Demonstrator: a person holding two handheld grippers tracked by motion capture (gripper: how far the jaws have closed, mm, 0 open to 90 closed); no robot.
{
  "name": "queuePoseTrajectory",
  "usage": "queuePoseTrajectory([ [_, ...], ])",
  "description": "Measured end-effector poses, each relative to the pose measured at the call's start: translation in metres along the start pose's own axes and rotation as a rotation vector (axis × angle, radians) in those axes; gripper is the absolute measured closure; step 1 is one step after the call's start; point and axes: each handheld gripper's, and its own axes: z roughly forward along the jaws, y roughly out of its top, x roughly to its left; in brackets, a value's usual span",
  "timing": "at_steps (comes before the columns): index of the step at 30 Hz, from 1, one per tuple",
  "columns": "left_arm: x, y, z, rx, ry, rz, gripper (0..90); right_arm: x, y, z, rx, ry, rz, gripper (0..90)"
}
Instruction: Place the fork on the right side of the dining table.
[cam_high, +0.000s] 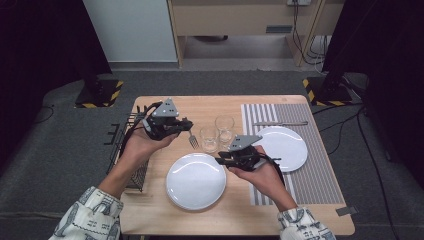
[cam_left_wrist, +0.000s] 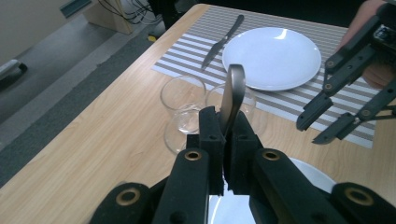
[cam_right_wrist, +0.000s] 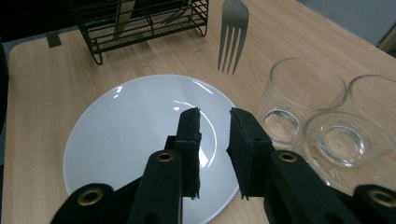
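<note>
Midair, the left gripper clamps a fork by its handle above the bare table, between the rack and the glasses; the right gripper, jaws apart and empty, hovers over the near plate. A loose pinch could let the fork swing onto the glasses. Its tines show in the right gripper view, its handle in the left gripper view.

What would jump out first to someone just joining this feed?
The fork stands out: the left gripper is shut on its handle and holds it in the air beside the glasses at mid-table. Below it a white plate sits on bare wood near the front edge, with the right gripper above it, nothing between its jaws. A second plate and a knife lie on the striped mat at the right.
</note>
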Motion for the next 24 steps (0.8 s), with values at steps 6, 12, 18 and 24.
queuePoseTrajectory([
  [6,-0.005,-0.001,0.01,-0.003,-0.022,-0.003,86.8,-0.009,0.01,0.004,0.039,0.002,-0.02,80.0],
  [12,-0.009,-0.004,0.02,-0.001,-0.05,-0.003,86.8,-0.012,0.021,0.005,0.028,0.018,-0.022,83.5],
  [18,-0.013,-0.007,0.028,0.016,-0.067,0.004,86.8,-0.012,0.029,0.008,0.016,0.032,-0.029,85.2],
  [24,-0.016,-0.008,0.031,0.023,-0.09,0.019,86.8,-0.012,0.033,0.013,0.015,0.037,-0.052,84.2],
])
